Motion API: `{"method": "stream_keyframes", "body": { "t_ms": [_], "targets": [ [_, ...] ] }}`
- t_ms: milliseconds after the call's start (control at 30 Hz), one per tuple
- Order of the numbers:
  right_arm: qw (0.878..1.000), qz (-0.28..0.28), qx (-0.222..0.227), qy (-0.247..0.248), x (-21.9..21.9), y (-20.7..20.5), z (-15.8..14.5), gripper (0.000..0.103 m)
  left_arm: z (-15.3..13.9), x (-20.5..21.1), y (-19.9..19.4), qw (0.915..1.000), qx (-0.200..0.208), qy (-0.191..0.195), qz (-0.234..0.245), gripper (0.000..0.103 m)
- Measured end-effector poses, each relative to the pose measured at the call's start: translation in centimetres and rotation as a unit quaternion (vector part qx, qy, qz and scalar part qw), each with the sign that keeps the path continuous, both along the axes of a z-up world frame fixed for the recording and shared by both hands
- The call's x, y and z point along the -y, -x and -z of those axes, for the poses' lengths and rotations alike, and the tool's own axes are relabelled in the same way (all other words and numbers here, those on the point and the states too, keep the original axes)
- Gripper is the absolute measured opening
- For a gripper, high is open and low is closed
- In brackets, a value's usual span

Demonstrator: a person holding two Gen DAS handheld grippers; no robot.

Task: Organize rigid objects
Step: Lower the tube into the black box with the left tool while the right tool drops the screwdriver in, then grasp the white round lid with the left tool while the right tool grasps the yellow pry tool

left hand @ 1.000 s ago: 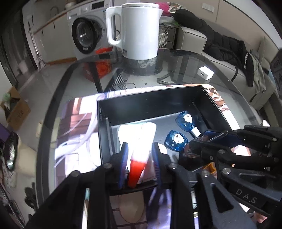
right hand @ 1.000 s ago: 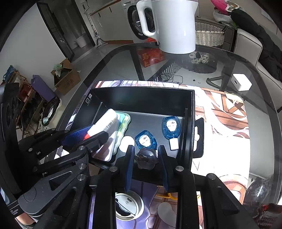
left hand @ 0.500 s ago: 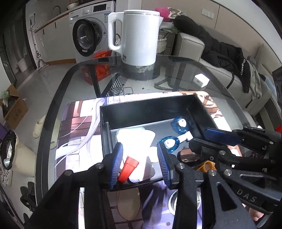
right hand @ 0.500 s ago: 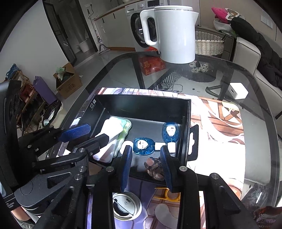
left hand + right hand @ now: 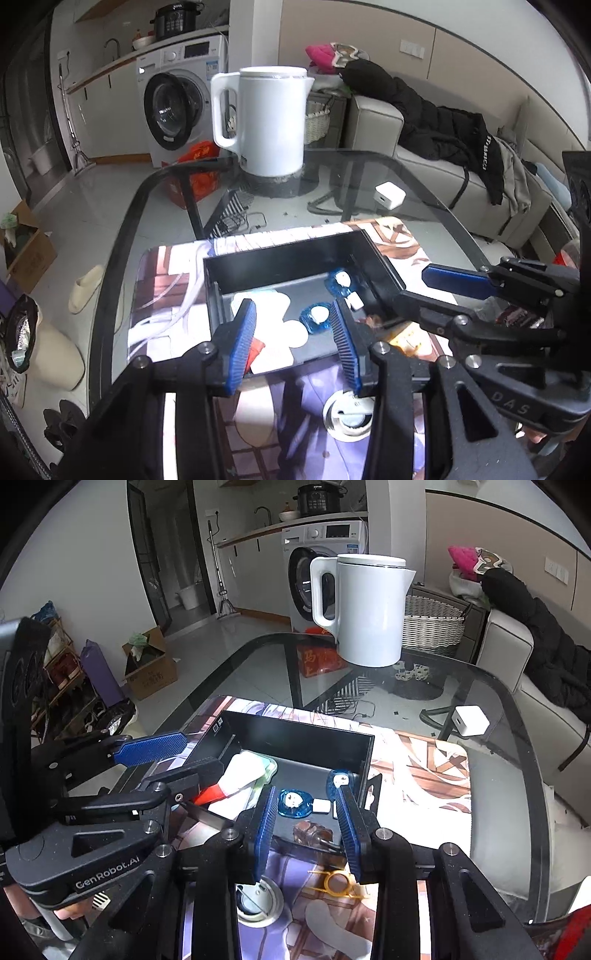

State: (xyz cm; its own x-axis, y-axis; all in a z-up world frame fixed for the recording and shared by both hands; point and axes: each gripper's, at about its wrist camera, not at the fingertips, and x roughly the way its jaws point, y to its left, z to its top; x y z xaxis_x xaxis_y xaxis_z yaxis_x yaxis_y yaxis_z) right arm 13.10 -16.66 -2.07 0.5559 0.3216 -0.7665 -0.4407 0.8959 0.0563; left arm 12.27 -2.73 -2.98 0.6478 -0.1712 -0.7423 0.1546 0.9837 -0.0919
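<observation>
A black open box (image 5: 288,254) (image 5: 306,742) sits on a printed mat on the glass table. In it lie a white tube with a red cap (image 5: 236,779) (image 5: 258,347), two blue plastic pieces (image 5: 293,803) (image 5: 316,319) (image 5: 341,282), and a small brownish round object (image 5: 312,832) near the front wall. My left gripper (image 5: 291,343) is open and empty above the box's near edge. My right gripper (image 5: 306,827) is open and empty above the brownish object.
A white kettle (image 5: 266,118) (image 5: 365,605) stands at the table's far side. A white charger block (image 5: 389,195) (image 5: 471,720) lies to the right. A round white lid (image 5: 256,902) and a yellow ring piece (image 5: 338,882) lie on the mat in front of the box.
Both grippers opened and pulled back and up. The left let go of the red-capped tube, the right let go of the brownish object; both now lie in the box.
</observation>
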Motion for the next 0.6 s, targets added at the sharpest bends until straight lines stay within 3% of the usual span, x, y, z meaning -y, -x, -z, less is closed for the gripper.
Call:
{"method": "stream_keyframes", "body": {
  "t_ms": [267,600],
  "targets": [
    [0.998,-0.001,-0.042,0.037,2.1,-0.3,0.6,0.034,1.5,2.0,0.7,0.9980,-0.049,-0.020,0.034,0.042],
    [0.990,-0.021,-0.114,0.077,3.2,-0.5,4.9,0.034,3.8,5.0,0.8,0.9904,-0.108,-0.031,0.080,0.042]
  ]
}}
